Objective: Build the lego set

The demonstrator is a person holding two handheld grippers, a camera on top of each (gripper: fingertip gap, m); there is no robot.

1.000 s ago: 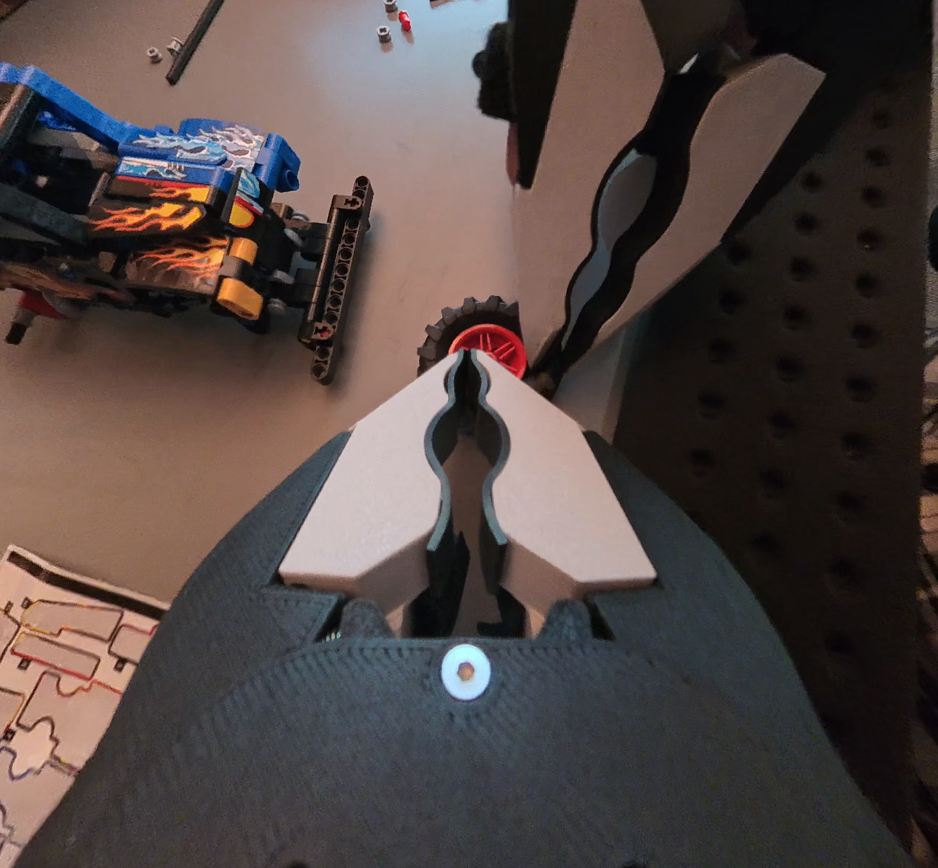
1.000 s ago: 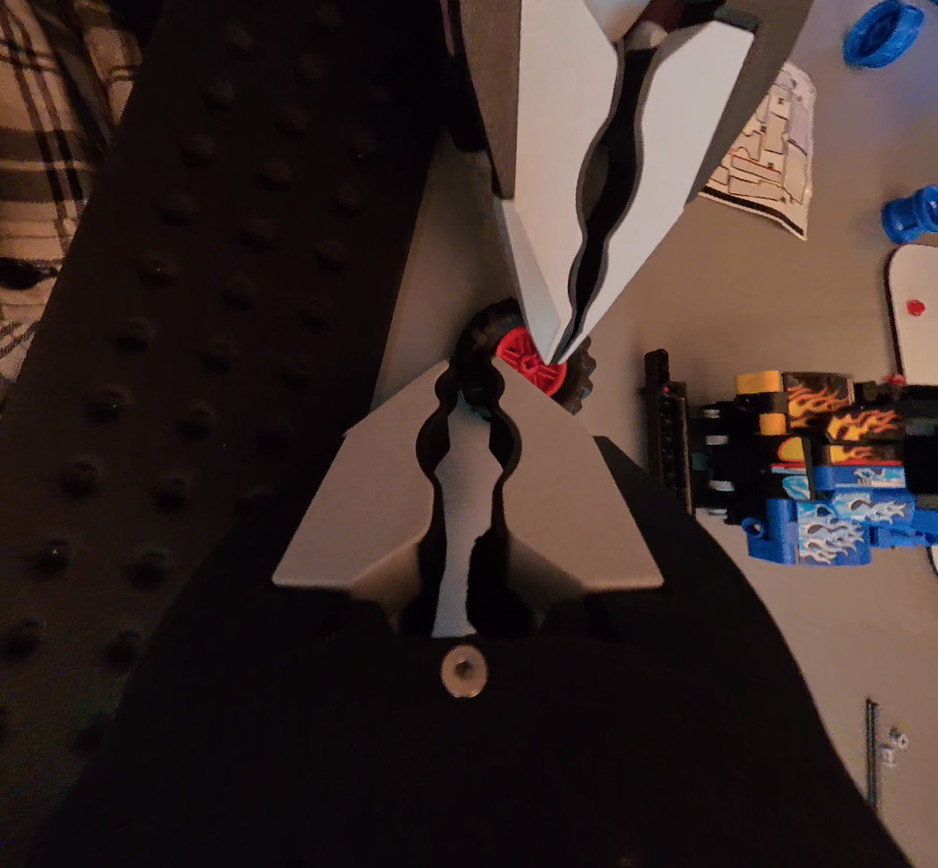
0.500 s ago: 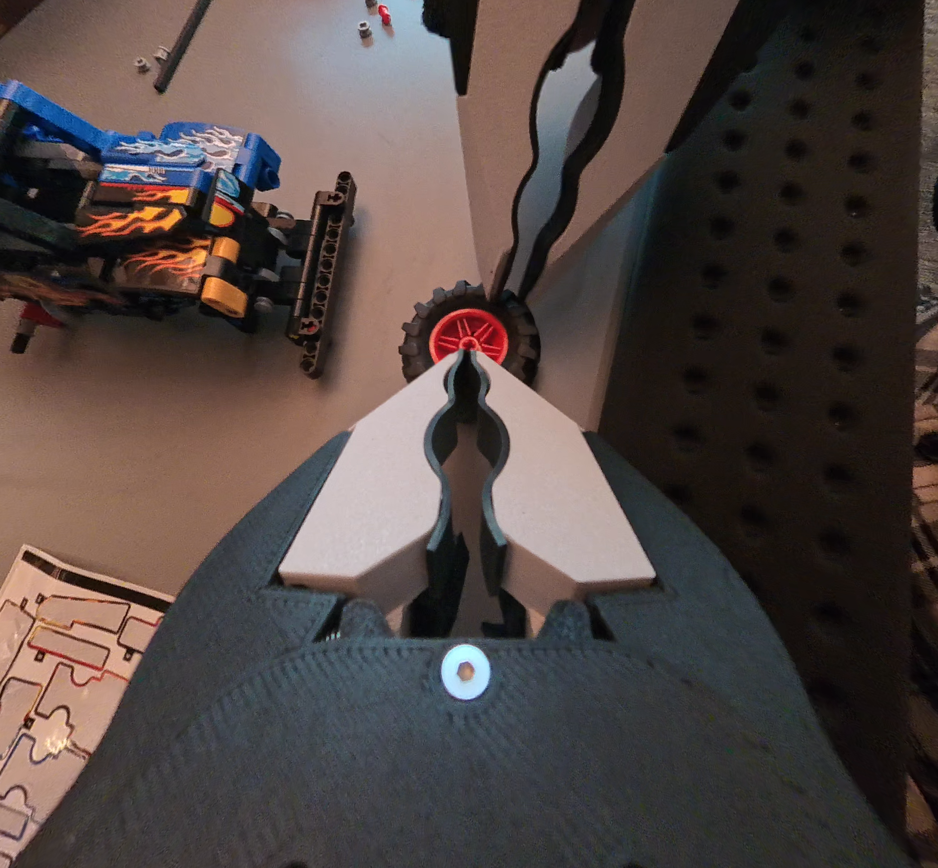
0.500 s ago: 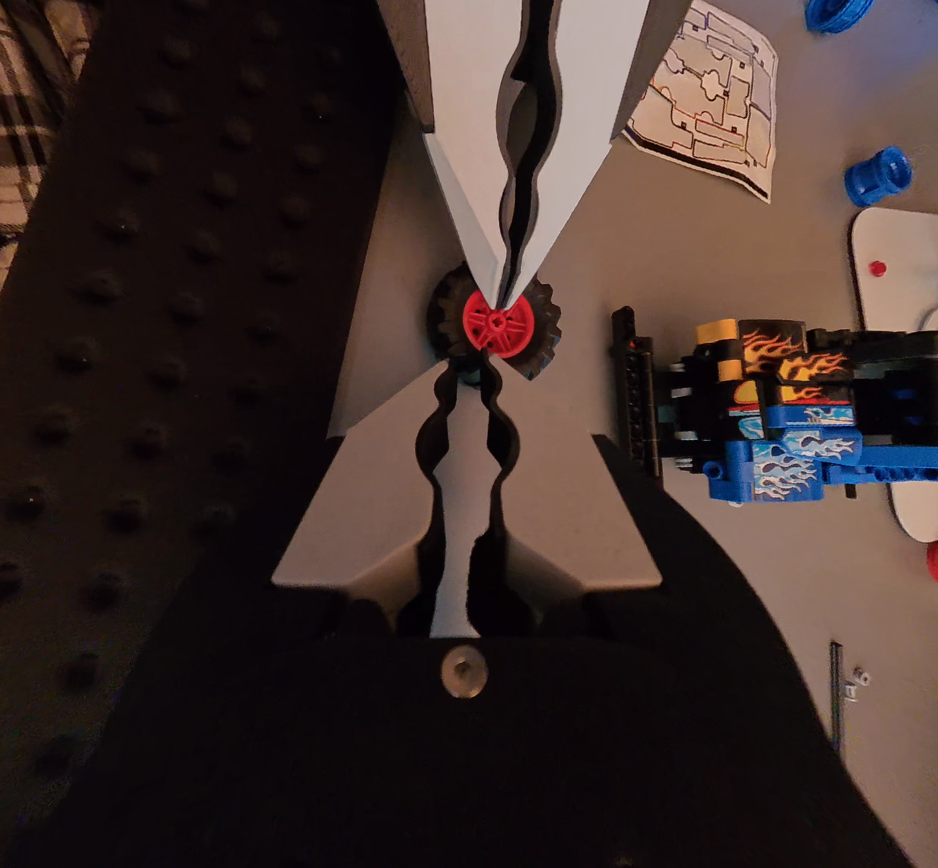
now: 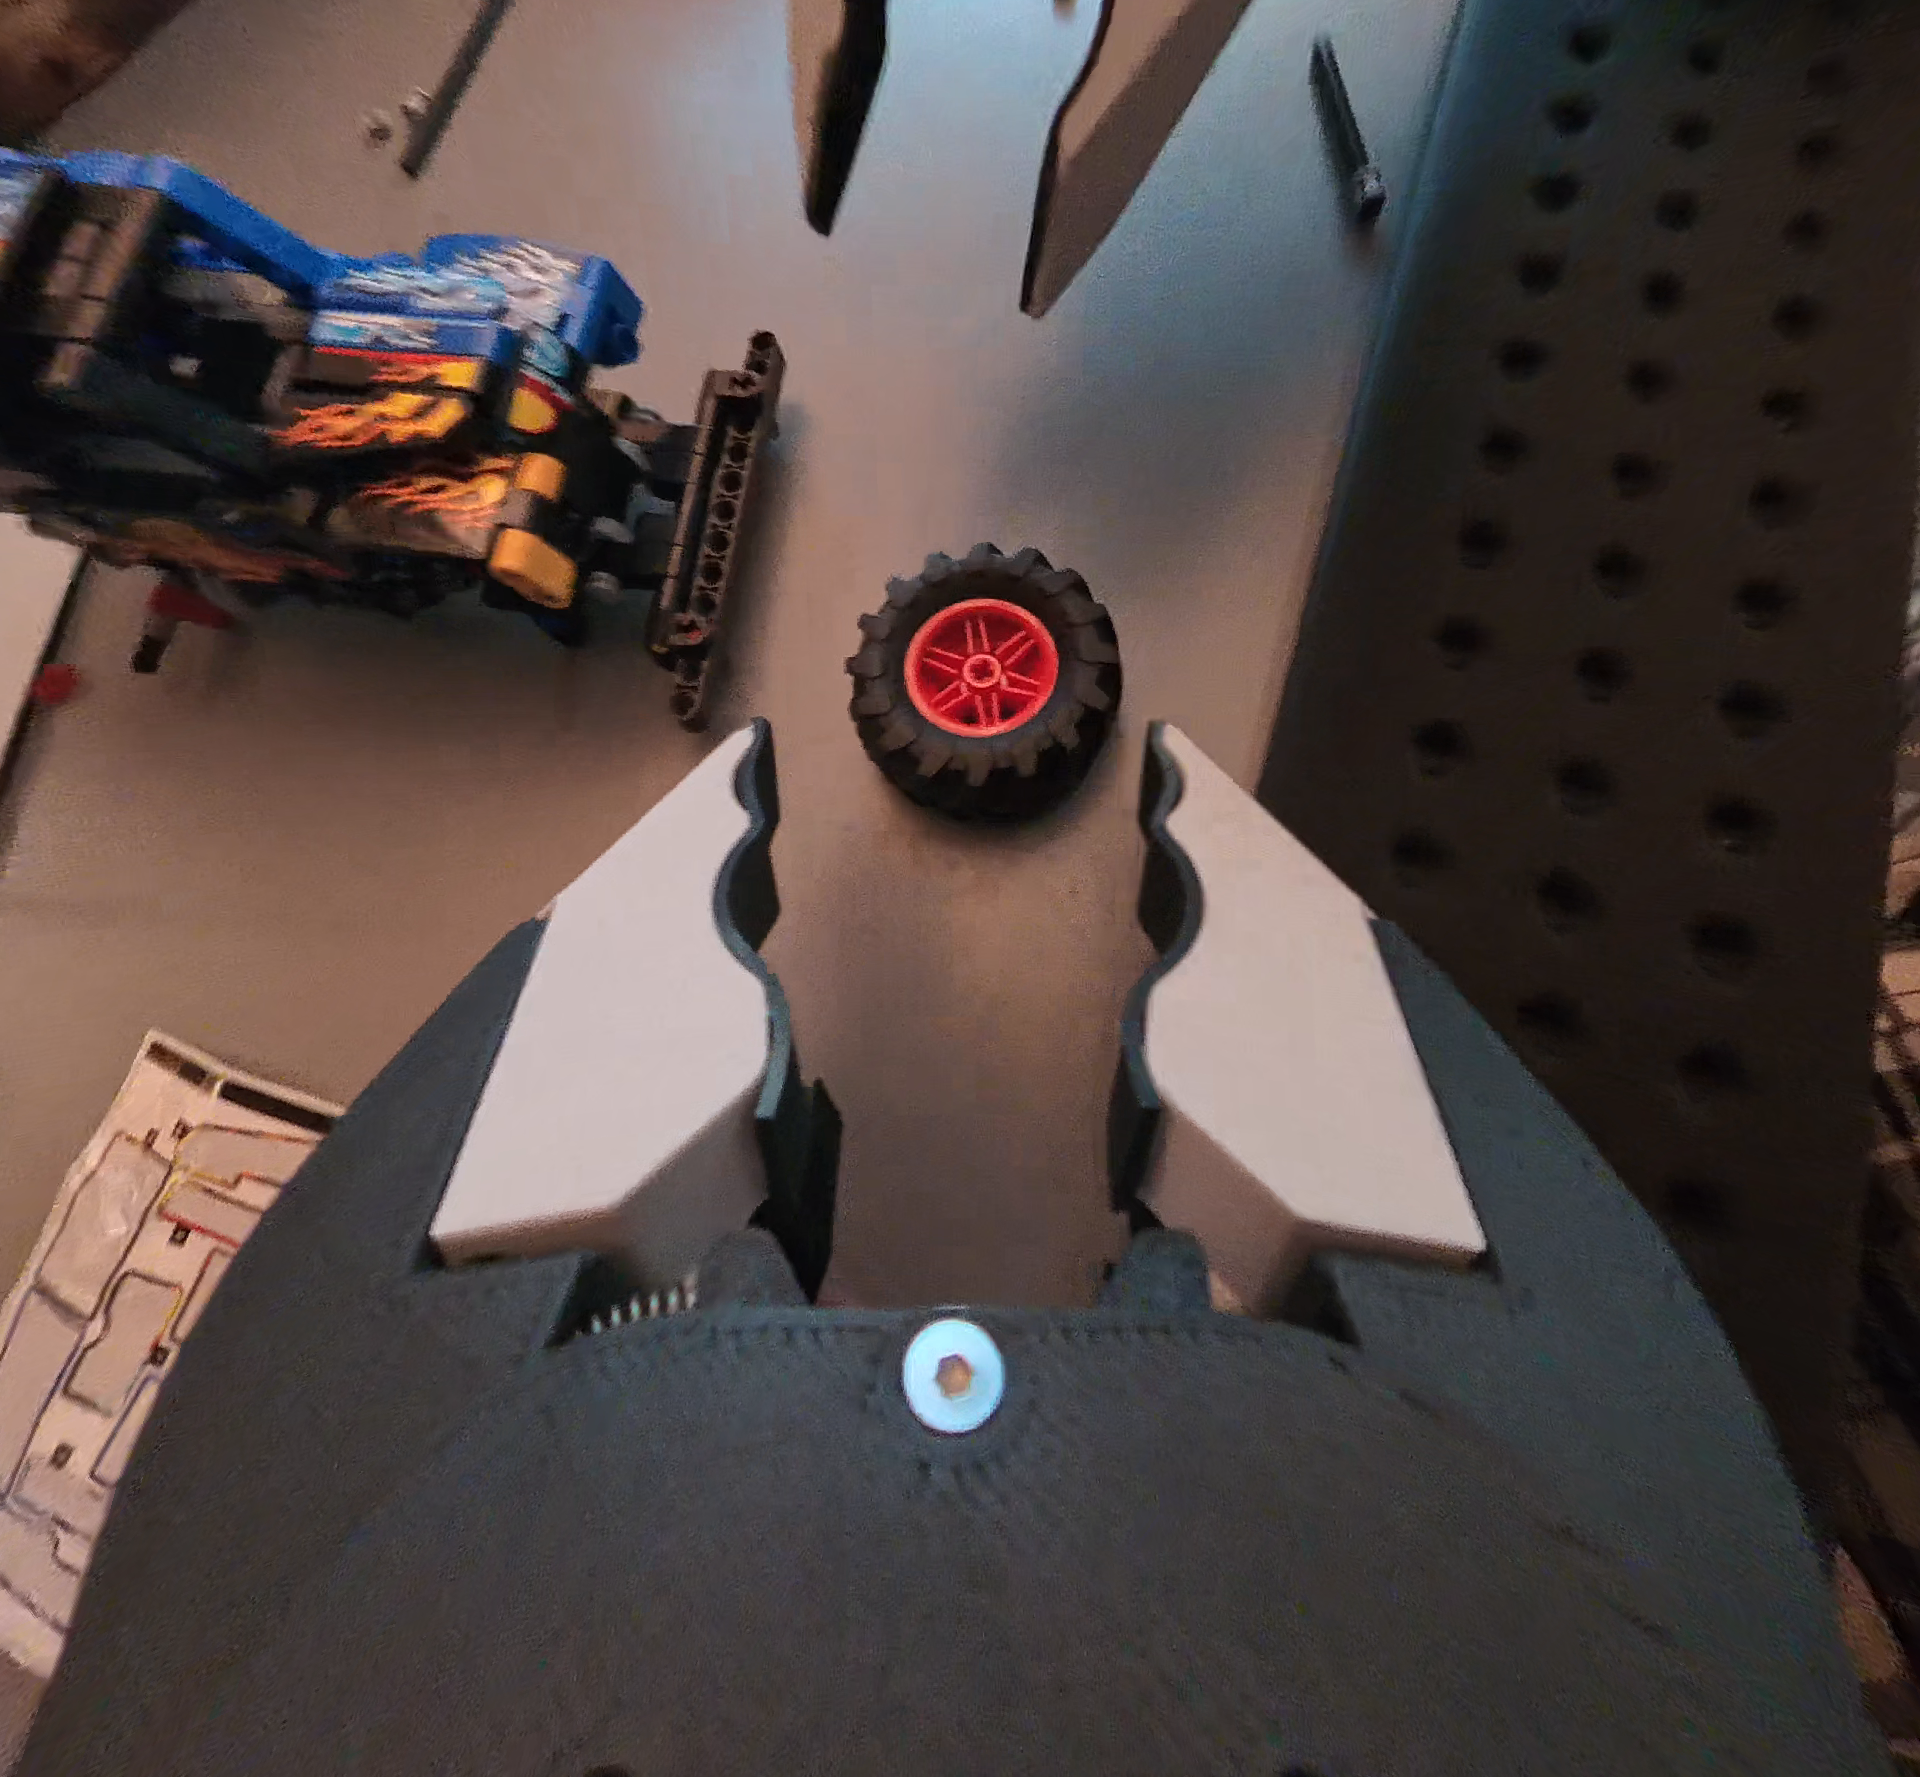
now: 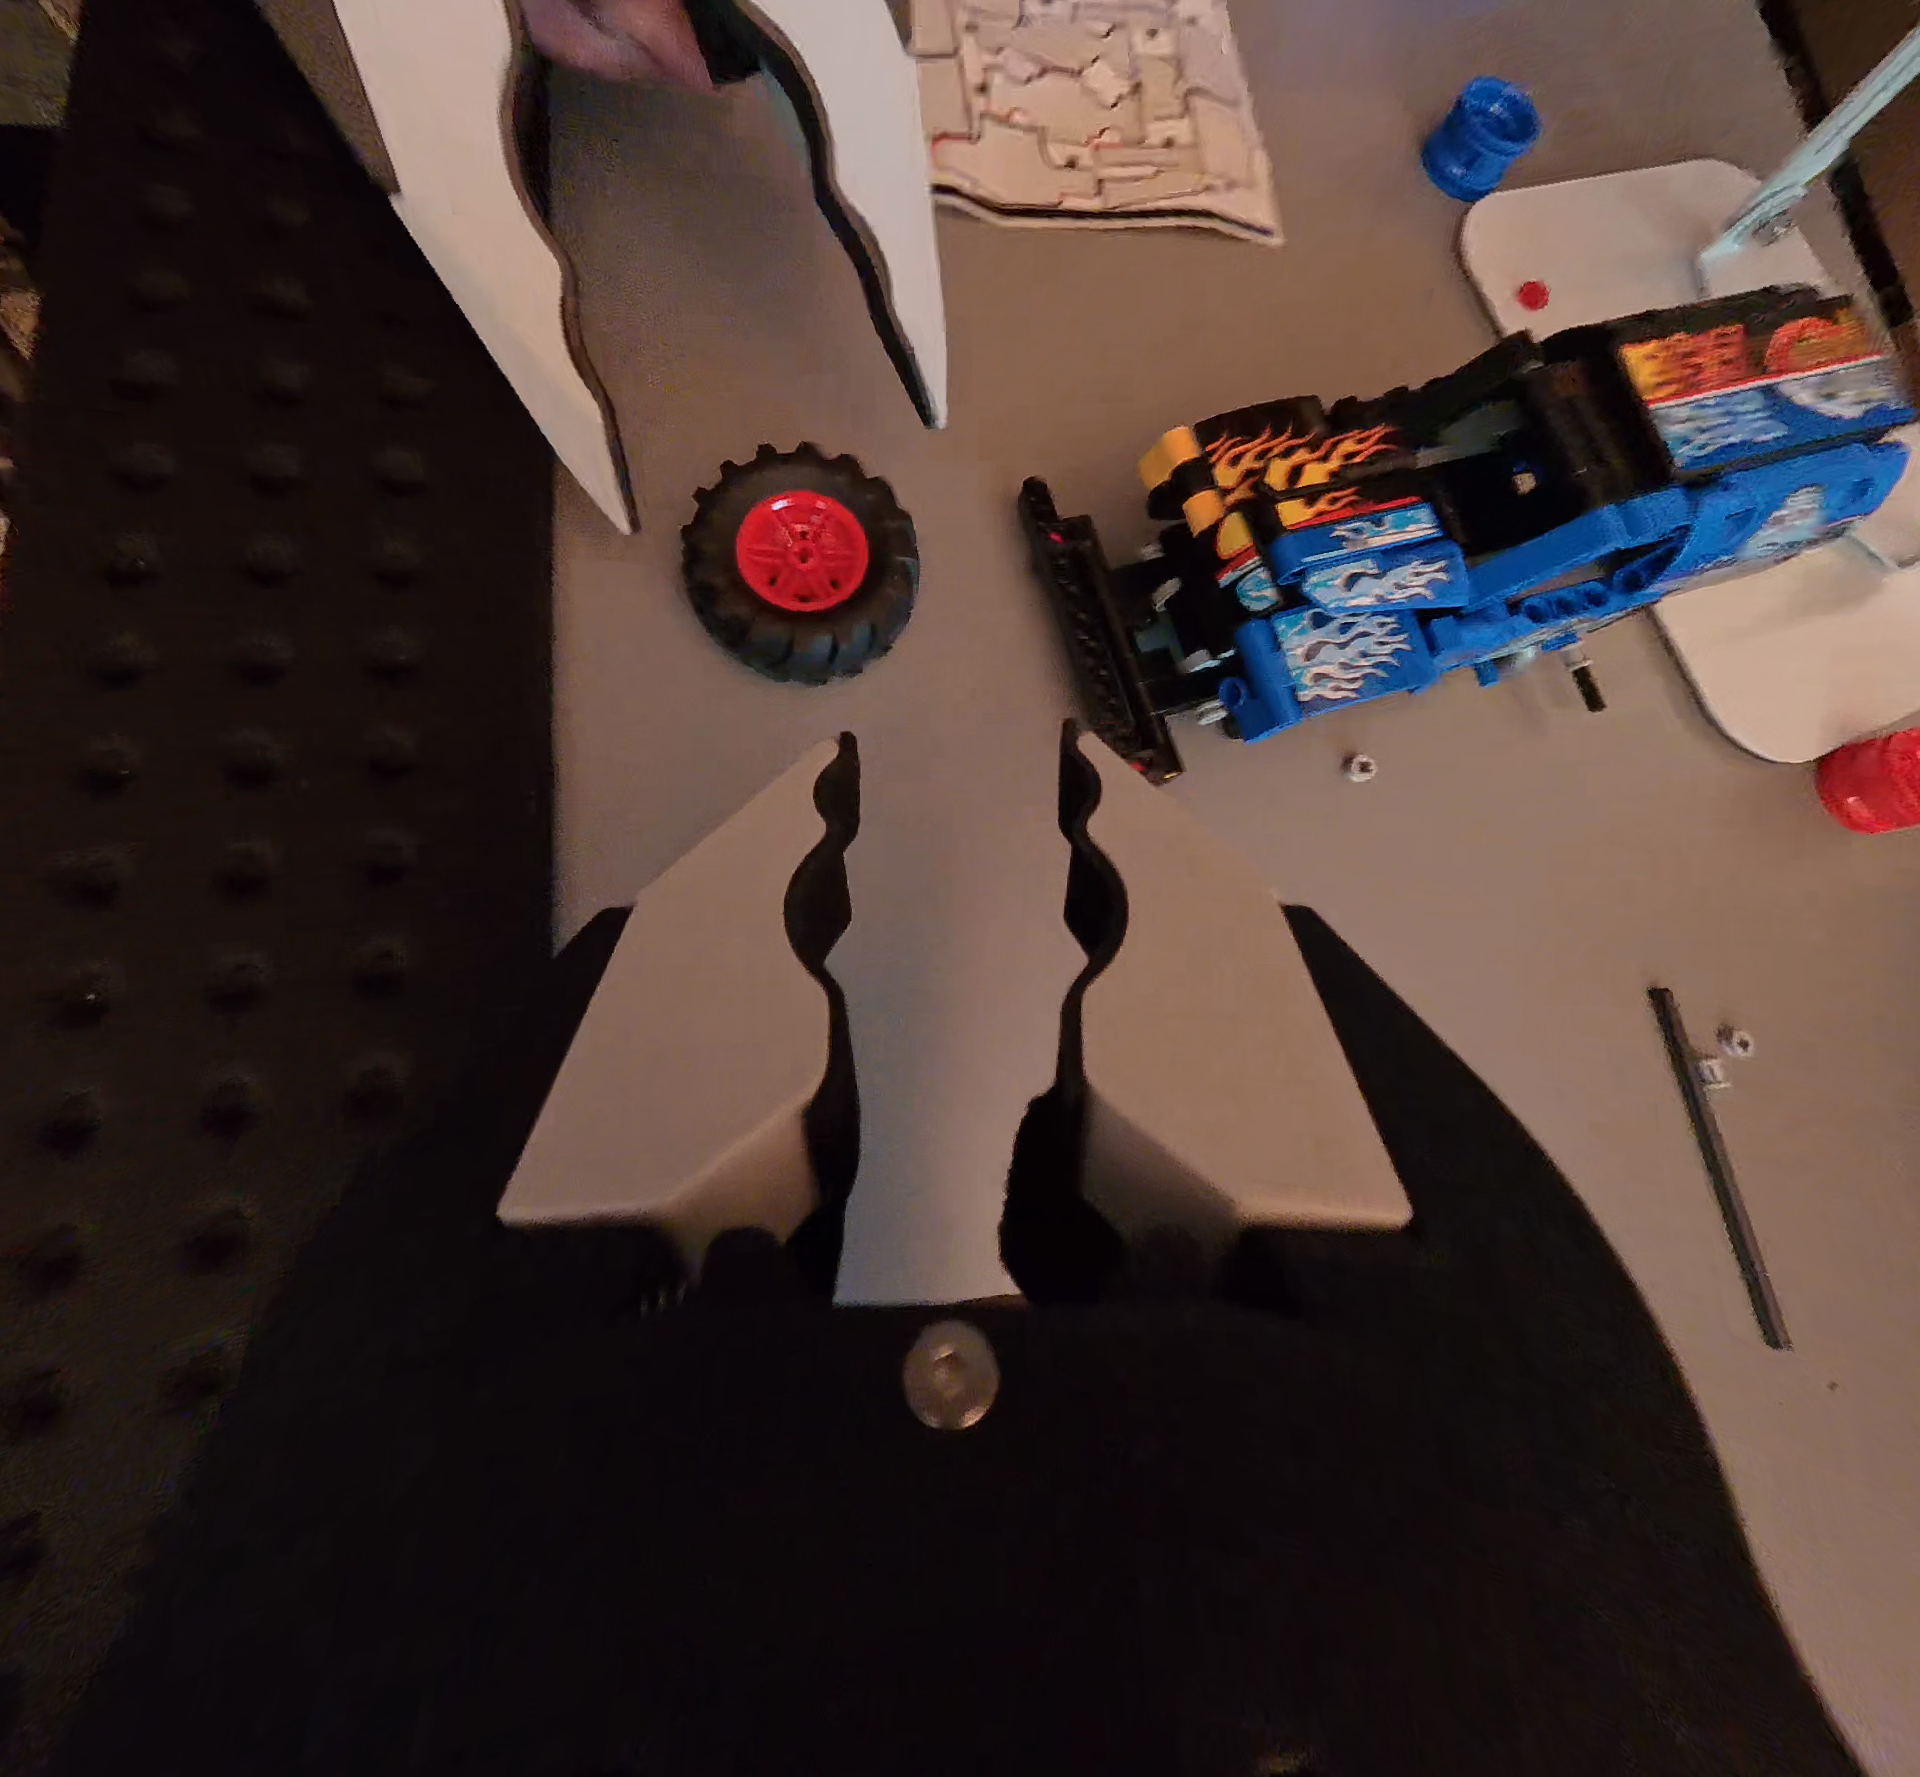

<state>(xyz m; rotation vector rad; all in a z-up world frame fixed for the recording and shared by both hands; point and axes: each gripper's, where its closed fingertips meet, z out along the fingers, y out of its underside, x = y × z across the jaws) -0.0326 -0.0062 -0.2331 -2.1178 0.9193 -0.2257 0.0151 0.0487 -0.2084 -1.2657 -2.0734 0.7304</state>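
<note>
— Two grippers, both with fingers spread apart and nothing between them. The left gripper hangs just short of the wheel, a black knobby tyre on a red hub lying flat on the grey desk, hub face up. The right gripper faces it from the opposite side, set back a little.

— Does either one touch the wheel?

— No. It lies free between the two pairs of tips, close beside the black studded mat that runs along one edge of the desk.

— And the model?

— The truck body, blue and black with flame stickers, lies on its side near the wheel but apart from it, its black holed beam turned toward the wheel. Its far end lies over a white plate.

— Loose bits?

— A sticker sheet near the left gripper, a thin black axle with small grey bushes by it, two blue round pieces and a red one at the frame's edge.
</note>
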